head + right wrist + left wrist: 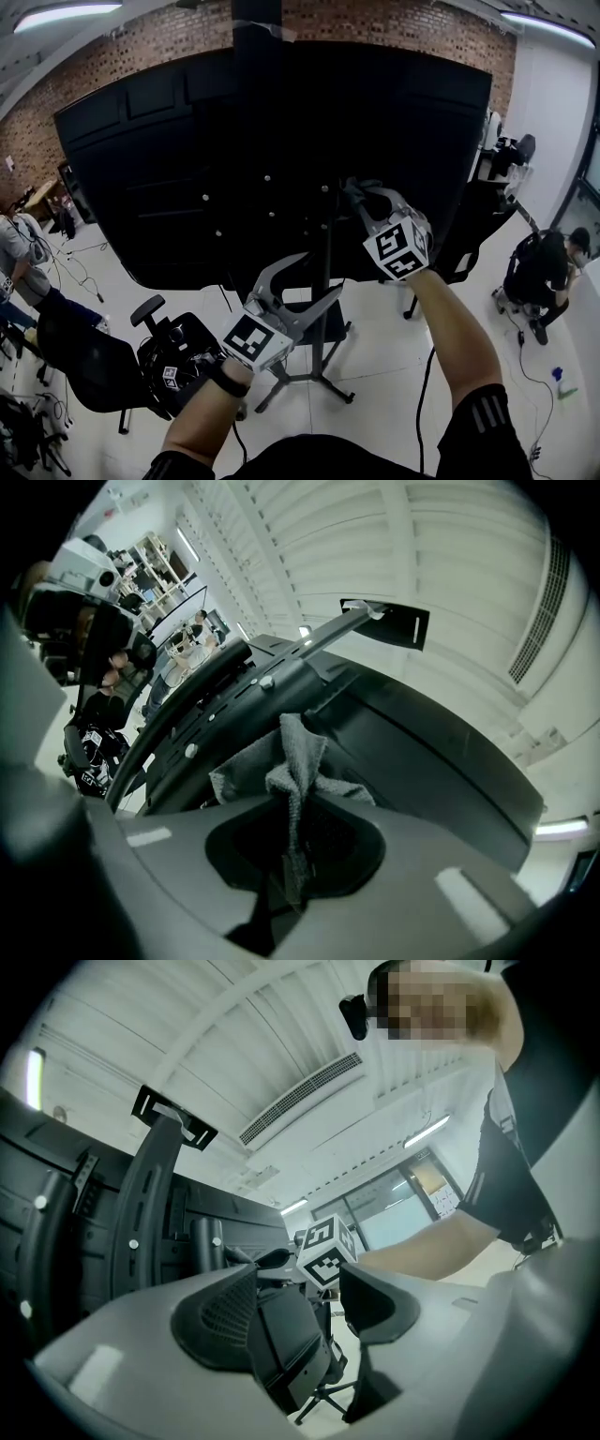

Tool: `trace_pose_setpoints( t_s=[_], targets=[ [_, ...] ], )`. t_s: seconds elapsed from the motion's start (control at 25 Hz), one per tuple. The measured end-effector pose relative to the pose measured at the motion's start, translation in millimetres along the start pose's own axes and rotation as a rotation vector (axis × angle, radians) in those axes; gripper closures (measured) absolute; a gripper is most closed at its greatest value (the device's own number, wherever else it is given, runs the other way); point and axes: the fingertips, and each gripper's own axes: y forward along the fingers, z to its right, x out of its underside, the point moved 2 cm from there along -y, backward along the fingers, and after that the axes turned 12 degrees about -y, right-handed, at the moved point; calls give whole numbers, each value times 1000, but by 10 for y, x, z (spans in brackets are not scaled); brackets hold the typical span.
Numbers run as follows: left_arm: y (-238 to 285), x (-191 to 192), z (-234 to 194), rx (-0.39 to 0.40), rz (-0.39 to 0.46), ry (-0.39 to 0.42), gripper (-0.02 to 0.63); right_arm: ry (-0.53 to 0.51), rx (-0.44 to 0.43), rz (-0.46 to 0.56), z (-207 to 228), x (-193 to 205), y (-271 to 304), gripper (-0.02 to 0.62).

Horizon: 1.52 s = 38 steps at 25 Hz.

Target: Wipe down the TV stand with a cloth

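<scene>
The TV's black back panel (216, 159) fills the head view, carried on the stand's upright pole (326, 272) with splayed legs (319, 380) on the white floor. My right gripper (367, 199) is shut on a grey cloth (354, 186), pressed against the panel just right of the pole. In the right gripper view the cloth (295, 761) bunches up out of the shut jaws (295, 832) against the dark panel (412, 733). My left gripper (302, 284) hangs open and empty, low beside the pole. The left gripper view shows open jaws (291, 1297) and the stand's bracket (150, 1194).
A black office chair (94, 366) stands at lower left beside my left arm. One person (19, 253) is at the far left, another crouches at the right (548, 267). A spray bottle (562, 382) and cables lie on the floor. A second chair (291, 1354) shows beyond the left jaws.
</scene>
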Motion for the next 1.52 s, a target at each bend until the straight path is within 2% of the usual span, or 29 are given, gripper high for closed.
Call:
trace_pose_setpoints(
  t_s=[0.24, 0.52, 0.84, 0.96, 1.16, 1.32, 1.52],
  targets=[
    [165, 130, 55, 2, -10, -24, 310, 25, 28, -46, 205, 376, -165, 565],
    [337, 170, 166, 17, 0, -3, 310, 47, 65, -107, 422, 836, -398, 565],
    [307, 184, 257, 9, -19, 20, 310, 75, 82, -138, 492, 1029, -525, 565],
    [207, 156, 247, -3, -17, 33, 310, 116, 95, -79, 520, 847, -597, 565],
    [-91, 11, 147, -35, 7, 52, 310, 142, 80, 84, 411, 157, -695, 565],
    [-429, -71, -8, -71, 27, 67, 310, 176, 41, 209, 141, -390, -702, 565],
    [-941, -92, -325, -121, 18, 29, 310, 190, 11, 281, -271, -1033, -579, 565]
  ],
)
